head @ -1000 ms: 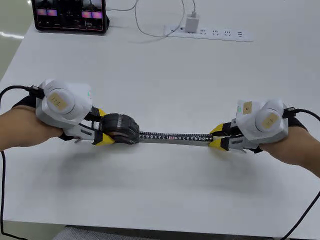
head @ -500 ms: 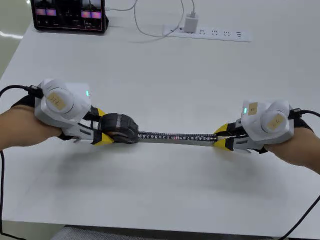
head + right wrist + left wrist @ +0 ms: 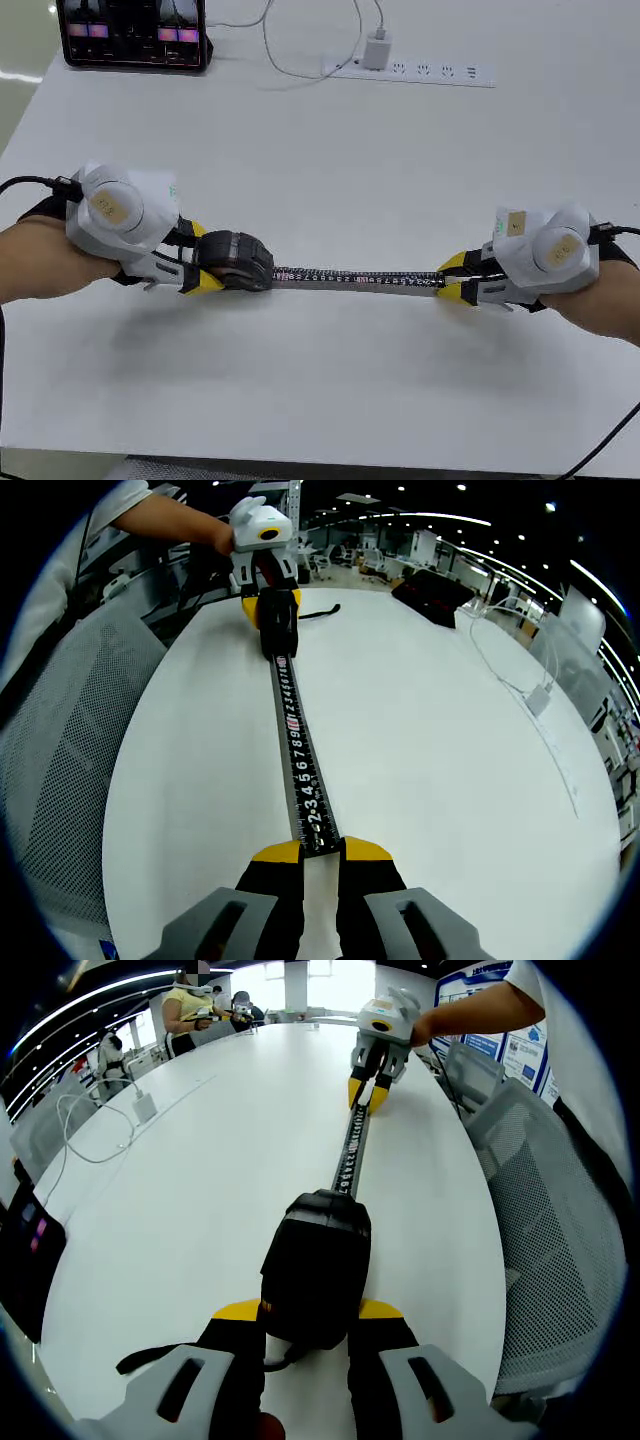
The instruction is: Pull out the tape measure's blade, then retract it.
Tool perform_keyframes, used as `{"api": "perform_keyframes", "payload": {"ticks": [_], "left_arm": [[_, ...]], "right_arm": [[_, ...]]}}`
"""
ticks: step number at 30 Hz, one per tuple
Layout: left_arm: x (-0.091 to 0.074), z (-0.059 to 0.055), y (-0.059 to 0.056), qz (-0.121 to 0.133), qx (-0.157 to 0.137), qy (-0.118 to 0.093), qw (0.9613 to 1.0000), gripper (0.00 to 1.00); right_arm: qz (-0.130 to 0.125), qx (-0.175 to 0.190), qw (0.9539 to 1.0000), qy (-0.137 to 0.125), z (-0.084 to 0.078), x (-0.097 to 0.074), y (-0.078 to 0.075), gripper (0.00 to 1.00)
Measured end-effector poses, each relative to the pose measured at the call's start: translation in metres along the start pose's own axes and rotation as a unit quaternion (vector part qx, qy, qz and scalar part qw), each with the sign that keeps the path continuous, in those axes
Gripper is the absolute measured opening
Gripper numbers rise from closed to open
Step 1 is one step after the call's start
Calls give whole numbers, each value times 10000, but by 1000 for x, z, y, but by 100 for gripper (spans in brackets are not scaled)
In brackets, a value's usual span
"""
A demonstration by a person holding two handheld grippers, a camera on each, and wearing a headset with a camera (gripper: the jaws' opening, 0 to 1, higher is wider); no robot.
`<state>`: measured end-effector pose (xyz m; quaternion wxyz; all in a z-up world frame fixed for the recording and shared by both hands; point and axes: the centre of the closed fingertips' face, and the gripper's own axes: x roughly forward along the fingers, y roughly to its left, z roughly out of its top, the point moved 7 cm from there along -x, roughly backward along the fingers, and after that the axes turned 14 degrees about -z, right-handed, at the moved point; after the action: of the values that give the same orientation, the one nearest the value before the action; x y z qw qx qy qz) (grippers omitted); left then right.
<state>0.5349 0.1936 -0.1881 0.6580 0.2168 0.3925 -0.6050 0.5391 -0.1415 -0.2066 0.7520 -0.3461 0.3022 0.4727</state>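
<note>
Clamping black, chunky plastic tape measure case (image 3: pixel 238 260) by its sides between yellow fingertips (image 3: pixel 238 1310) of left gripper (image 3: pixel 203 256). Pinching tip of dark numbered steel blade (image 3: pixel 355 277) in almost-closed right gripper (image 3: pixel 452 278). Holding blade drawn out straight between the two, low over white tabletop (image 3: pixel 330 150), toward its near edge, grippers well apart.

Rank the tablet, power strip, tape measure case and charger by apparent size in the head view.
1. tablet, though cropped by the top edge.
2. tape measure case and power strip: too close to rank; the strip is longer but thinner.
3. charger.
</note>
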Motion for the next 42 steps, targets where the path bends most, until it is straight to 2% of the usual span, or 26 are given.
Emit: {"api": "perform_keyframes", "payload": {"ticks": [28,42], "left_arm": [[0,0,0,0,19,6,10000,27],[0,1,0,13,-5,-1,10000,27]], "right_arm": [[-66,8,9999,152,-21,-15,-8,7],[-7,23,9997,246,-21,-15,-9,8]]}}
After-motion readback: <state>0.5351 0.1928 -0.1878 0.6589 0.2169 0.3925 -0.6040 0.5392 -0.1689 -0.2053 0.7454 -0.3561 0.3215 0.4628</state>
